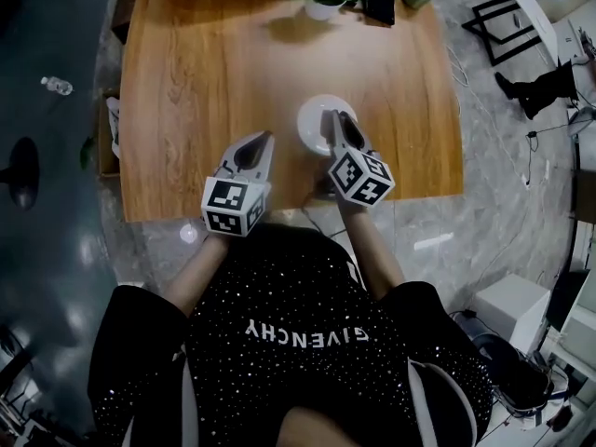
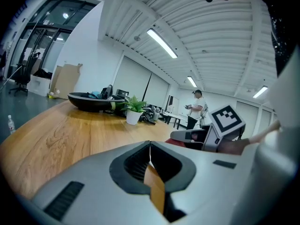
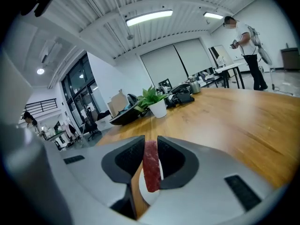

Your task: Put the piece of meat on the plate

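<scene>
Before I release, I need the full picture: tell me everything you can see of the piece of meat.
The piece of meat is a flat, dark red strip that looks raw. It stands on edge, clamped near its top between the pads of the right gripper, with its lower end hanging free below the jaws. The white plate shows behind and beneath it; whether the meat touches it cannot be told. In the head view the gripper hides the meat.

Shirt print: the black shirt [image 1: 307, 333], lower middle of the head view, bears "GIVENCHY" in white capitals, seen upside down.
Left cube [image 1: 235, 205]: black-and-white square markers, with no letters or numbers.
Right cube [image 1: 361, 177]: the same kind of markers; one also faces the left gripper view, right of centre.
Elsewhere: nothing legible.
</scene>
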Action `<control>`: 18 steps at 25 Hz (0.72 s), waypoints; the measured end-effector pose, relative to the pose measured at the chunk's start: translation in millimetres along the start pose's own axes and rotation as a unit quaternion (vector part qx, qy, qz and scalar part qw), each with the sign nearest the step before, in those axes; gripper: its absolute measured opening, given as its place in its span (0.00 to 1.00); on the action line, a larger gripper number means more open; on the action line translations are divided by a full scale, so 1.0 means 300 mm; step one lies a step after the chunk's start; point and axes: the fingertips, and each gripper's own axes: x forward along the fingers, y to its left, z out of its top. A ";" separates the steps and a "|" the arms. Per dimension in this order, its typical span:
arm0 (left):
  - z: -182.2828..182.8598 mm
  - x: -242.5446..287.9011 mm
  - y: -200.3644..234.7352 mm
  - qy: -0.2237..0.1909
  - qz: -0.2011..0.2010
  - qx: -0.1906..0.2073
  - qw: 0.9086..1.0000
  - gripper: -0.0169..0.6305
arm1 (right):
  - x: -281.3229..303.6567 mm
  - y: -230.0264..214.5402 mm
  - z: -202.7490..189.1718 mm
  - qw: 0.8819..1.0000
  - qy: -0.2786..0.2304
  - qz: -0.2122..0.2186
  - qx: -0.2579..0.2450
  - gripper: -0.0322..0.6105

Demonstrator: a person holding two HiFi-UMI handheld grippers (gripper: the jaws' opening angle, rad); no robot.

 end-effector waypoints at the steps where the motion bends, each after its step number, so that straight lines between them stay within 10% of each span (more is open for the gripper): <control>1: -0.005 -0.003 0.002 0.001 0.004 0.000 1.000 0.05 | 0.010 -0.004 -0.007 1.000 0.005 0.001 0.004 0.19; 18: -0.040 -0.040 0.018 0.011 0.027 0.003 1.000 0.05 | 0.097 -0.076 -0.086 0.995 0.048 -0.014 0.086 0.19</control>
